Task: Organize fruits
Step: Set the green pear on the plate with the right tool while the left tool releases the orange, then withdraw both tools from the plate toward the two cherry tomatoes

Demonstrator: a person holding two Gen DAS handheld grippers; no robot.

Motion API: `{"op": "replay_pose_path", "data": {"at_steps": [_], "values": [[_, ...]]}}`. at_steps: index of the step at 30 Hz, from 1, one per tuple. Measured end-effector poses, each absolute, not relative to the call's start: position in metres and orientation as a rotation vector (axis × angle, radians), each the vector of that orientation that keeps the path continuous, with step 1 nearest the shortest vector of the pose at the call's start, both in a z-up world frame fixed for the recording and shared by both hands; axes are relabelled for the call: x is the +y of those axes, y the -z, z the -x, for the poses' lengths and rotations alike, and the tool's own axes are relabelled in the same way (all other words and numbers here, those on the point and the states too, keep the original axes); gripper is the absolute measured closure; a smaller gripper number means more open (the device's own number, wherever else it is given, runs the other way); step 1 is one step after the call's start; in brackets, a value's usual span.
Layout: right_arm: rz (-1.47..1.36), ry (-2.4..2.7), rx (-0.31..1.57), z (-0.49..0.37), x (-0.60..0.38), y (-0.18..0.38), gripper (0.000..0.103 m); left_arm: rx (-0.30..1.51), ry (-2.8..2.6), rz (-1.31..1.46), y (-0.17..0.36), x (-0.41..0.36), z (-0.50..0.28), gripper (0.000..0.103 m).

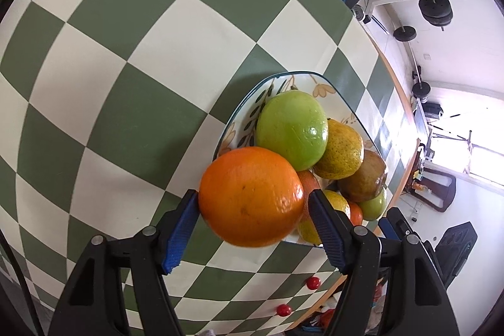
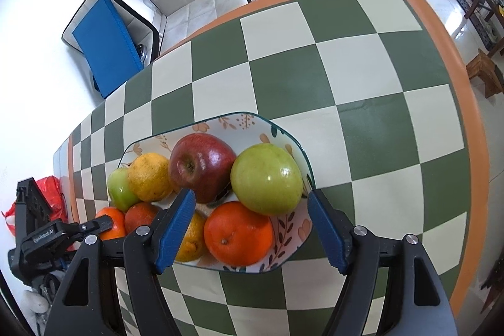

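1. Gripped between the blue ribbed pads of the left gripper (image 1: pixel 253 203): a round orange (image 1: pixel 250 196), glossy and pitted, pads pressed to both its sides, held at the near rim of the plate (image 1: pixel 234 115).
2. Spread wide and empty: right gripper (image 2: pixel 250 203), hanging over the near part of the same plate (image 2: pixel 285 236), fingers apart on either side of the fruit below.
3. Glazed, eight-sided, dark-rimmed, painted with leaves and flowers: the plate, heaped with fruit.
4. Smooth and shiny: a large green apple (image 2: pixel 266 178), a dark red apple (image 2: pixel 201 166) just beside it, and a small green apple (image 2: pixel 119 189) at the far left.
5. Dimpled skin: a second orange (image 2: pixel 237 232) directly under the right gripper, a yellow citrus (image 2: pixel 149 177) touching the red apple, another yellow fruit (image 2: pixel 190 241) partly behind the left finger.
6. Flat and matte: green-and-cream checked tablecloth (image 2: pixel 362 131) with an orange border.
7. Plenty of bare cloth beyond and to the right of the plate; table edge close on the left.
8. Two small red round things (image 1: pixel 313 282) loose on the cloth near the left gripper; kind unclear.
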State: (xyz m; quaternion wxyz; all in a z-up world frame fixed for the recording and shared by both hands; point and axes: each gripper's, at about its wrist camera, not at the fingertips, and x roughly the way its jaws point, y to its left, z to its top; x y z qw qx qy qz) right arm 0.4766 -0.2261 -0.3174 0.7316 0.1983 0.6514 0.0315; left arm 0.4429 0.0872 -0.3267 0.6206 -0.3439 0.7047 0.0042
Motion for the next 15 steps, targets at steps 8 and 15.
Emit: {"op": "replay_pose_path", "data": {"at_steps": [8,15], "values": [[-0.268,-0.053,1.346,-0.429,-0.209,0.277,0.014,1.473,-0.027,0.319,0.263,0.056,-0.416,0.007],[-0.133,-0.009,1.294,-0.382,-0.192,0.249,0.007,1.432,0.026,0.128,0.246,0.015,-0.385,0.001]]}}
